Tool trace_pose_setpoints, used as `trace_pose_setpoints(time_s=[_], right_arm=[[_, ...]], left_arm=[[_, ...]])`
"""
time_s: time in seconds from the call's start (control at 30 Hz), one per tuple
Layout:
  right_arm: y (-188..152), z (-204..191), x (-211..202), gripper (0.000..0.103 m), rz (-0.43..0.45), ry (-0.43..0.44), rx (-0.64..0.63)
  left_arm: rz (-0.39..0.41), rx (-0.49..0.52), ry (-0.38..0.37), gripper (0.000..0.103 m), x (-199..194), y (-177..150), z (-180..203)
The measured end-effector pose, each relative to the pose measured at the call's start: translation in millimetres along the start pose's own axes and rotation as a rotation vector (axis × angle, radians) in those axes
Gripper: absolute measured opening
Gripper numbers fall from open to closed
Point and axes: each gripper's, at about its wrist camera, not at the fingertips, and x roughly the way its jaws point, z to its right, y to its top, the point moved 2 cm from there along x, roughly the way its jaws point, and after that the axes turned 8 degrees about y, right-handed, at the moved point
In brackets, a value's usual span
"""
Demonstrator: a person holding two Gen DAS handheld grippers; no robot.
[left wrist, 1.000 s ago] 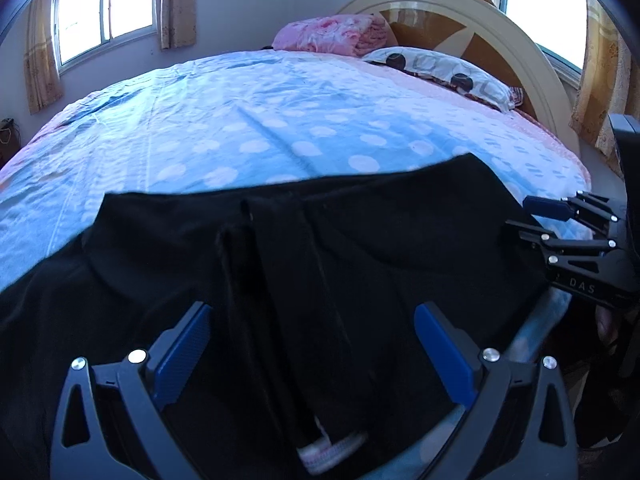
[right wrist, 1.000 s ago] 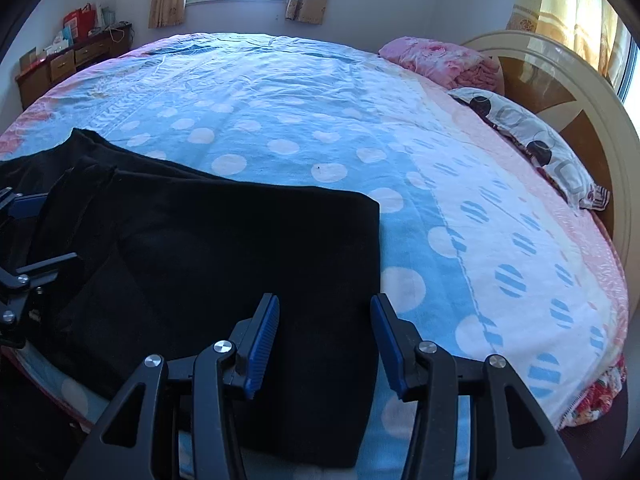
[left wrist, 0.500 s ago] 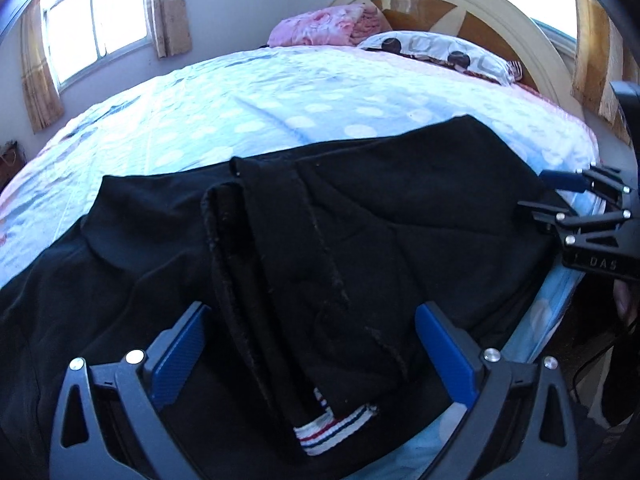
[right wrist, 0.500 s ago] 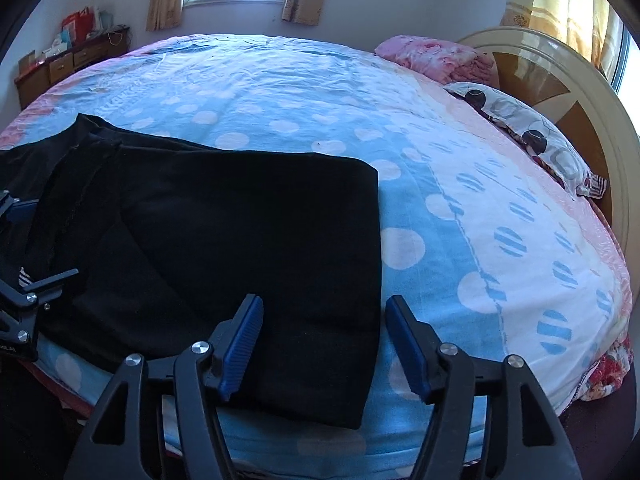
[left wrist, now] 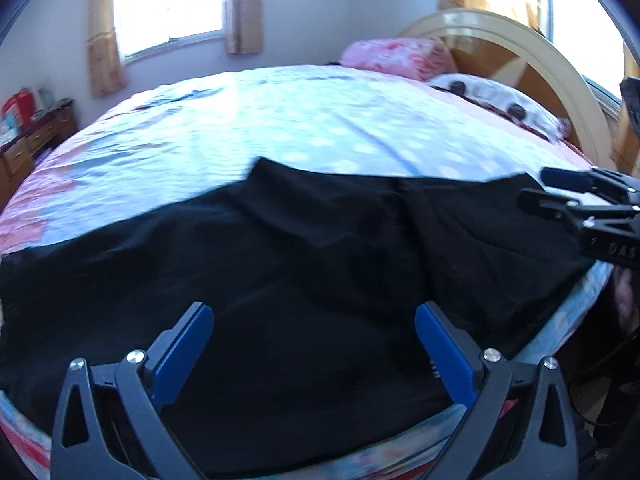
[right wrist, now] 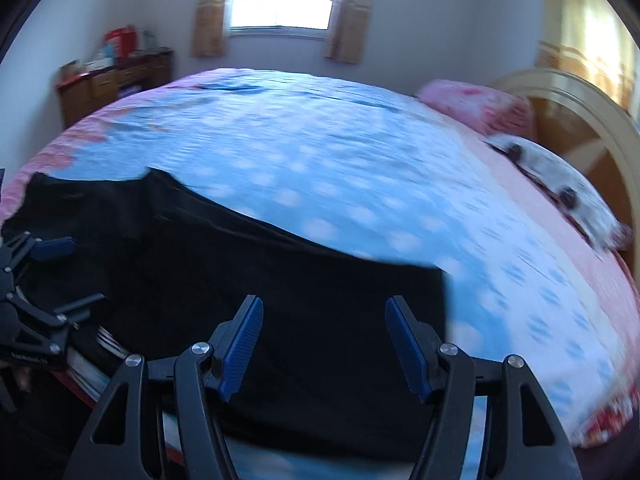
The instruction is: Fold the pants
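Note:
The black pants [left wrist: 304, 264] lie spread flat along the near edge of the bed and also fill the lower left of the right wrist view [right wrist: 280, 280]. My left gripper [left wrist: 314, 344] is open and empty, just above the cloth. My right gripper [right wrist: 324, 340] is open and empty over the pants' right end. Each gripper shows in the other's view: the right one at the far right [left wrist: 560, 196], the left one at the far left [right wrist: 48, 276].
The bed has a blue dotted sheet [right wrist: 340, 168] with a pink border. A pink folded blanket [left wrist: 396, 58], a patterned pillow [left wrist: 500, 104] and a curved headboard [left wrist: 532, 60] stand at the right. A wooden dresser [right wrist: 116, 80] stands by the far wall.
Both grippers have pulled back and turned left, with blur in both views. The right gripper has opened wider. The folded strip with the striped waistband no longer shows ahead of the left gripper.

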Motion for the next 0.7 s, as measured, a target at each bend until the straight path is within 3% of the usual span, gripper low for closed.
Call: trace_pose_setpoints(time_s=[0.1, 0.27, 0.3, 0.47, 0.57, 0.63, 0.7], right_arm=[[16.0, -31.2, 25.2, 0.065, 0.002, 0.106, -0.043], [21.6, -64.3, 81.5, 0.065, -0.113, 0.251, -0.010], [17.7, -68.2, 92.1, 0.065, -0.146, 0.246, -0.009], [13.2, -84.0, 93.2, 0.069, -0.141, 0.187, -0.109], [19.9, -72.7, 76.8, 0.069, -0.114, 0.224, -0.036], [27.8, -65.4, 62.9, 0.069, -0.057, 0.203, -0.011], [39.2, -63.9, 58.1, 0.069, -0.018, 0.200, 0.004]], left_arm=[[0.009, -0.039, 0.047, 0.103, -8.8, -1.8, -28.3], [0.005, -0.080, 0.147, 0.103, -15.8, -3.6, -82.1], [0.003, -0.084, 0.169, 0.103, -15.6, -2.0, -90.7], [-0.003, -0.078, 0.305, 0.103, -24.0, -2.2, -165.5], [-0.022, -0.105, 0.393, 0.103, -23.4, -11.2, -217.3], [-0.045, -0.155, 0.392, 0.103, -20.3, -21.8, -246.9], [-0.059, -0.218, 0.339, 0.103, -13.2, -30.0, -268.0]])
